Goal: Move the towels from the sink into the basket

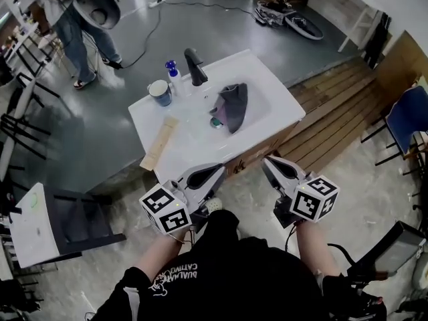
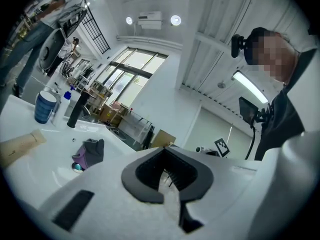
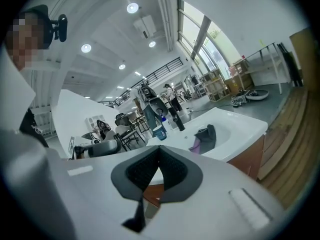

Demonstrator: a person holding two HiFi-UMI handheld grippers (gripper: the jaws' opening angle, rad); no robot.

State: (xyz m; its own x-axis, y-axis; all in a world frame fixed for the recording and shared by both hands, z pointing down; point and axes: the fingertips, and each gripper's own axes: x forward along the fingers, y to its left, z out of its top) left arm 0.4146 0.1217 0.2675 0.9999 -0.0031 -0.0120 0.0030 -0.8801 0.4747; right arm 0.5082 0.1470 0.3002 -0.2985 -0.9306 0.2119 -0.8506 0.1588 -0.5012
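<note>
Tongs: the left tongs (image 1: 215,172) and right tongs (image 1: 271,164) sit at the lower middle of the head view. Both are closed on nothing, short of the cabinet front.
Towels: a crumpled dark grey towel (image 1: 234,102) with a purple cloth (image 1: 219,117) under its edge lies in the white sink basin (image 1: 271,95), centre frame, over the drain.
Around the basin: a black tap (image 1: 195,67) stands just behind. A blue mug (image 1: 160,92) and a blue-capped bottle (image 1: 172,72) are on the white tabletop (image 1: 194,146) to its left, and a pale wooden strip (image 1: 159,142) lies lower left.
Basket: not visible in any view.
Risk, grip: closed tips would only push the fabric, so they need to open first.
Risk, layers: a shallow pinch may lift the grey towel and leave the purple one.
Risk, carry: a trailing towel could sweep the mug or bottle.
</note>
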